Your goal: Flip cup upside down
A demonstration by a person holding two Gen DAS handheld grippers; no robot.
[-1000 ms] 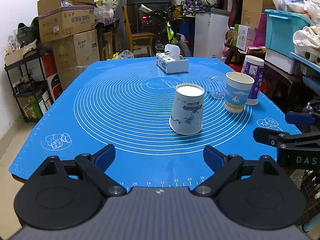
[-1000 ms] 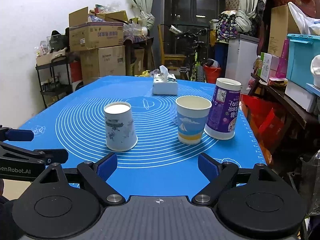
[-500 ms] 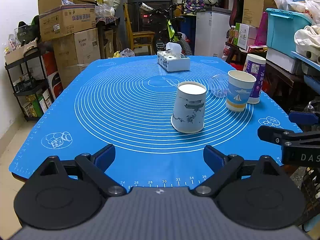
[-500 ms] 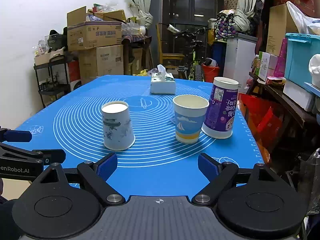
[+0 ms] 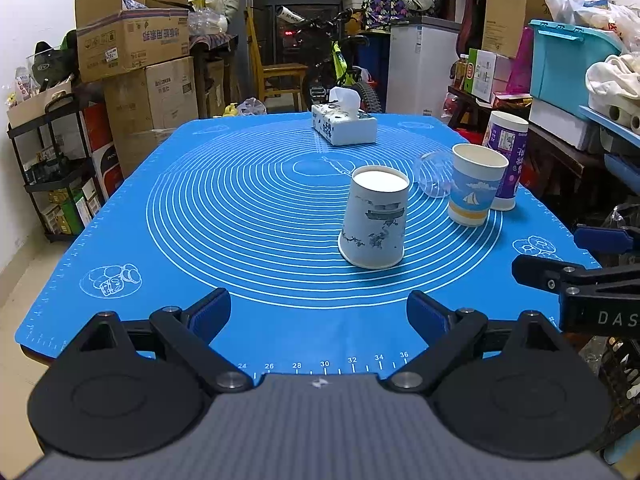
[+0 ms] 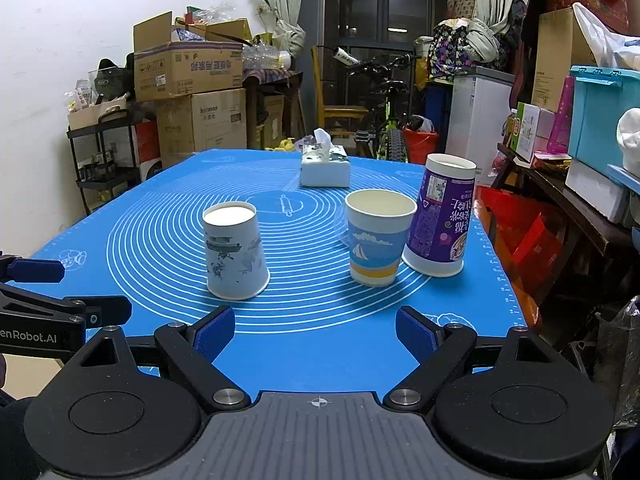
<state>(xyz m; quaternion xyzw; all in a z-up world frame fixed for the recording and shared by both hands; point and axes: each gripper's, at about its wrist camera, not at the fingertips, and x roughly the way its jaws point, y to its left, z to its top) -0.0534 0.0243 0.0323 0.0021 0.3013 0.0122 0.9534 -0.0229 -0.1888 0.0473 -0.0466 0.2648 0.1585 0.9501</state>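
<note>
A white paper cup with a grey ink drawing [image 5: 374, 222] [image 6: 235, 254] stands upside down on the blue mat [image 5: 240, 216] [image 6: 312, 340]. A blue sailboat cup [image 5: 476, 185] [image 6: 378, 237] stands upright to its right. A purple cup [image 5: 506, 160] [image 6: 442, 216] stands upside down beside that. My left gripper [image 5: 318, 314] is open and empty, near the mat's front edge, short of the white cup. My right gripper [image 6: 314, 332] is open and empty, in front of the white and sailboat cups; one of its fingers [image 5: 560, 276] shows in the left wrist view.
A tissue box [image 5: 344, 128] [image 6: 325, 168] sits at the far middle of the mat. A clear plastic cup [image 5: 434, 176] lies on its side behind the sailboat cup. Boxes [image 5: 136, 44], a bicycle [image 5: 340, 68] and shelves surround the table.
Both grippers have drawn back slightly and risen a little; the cups sit a bit farther off in both views. No cup has moved.
</note>
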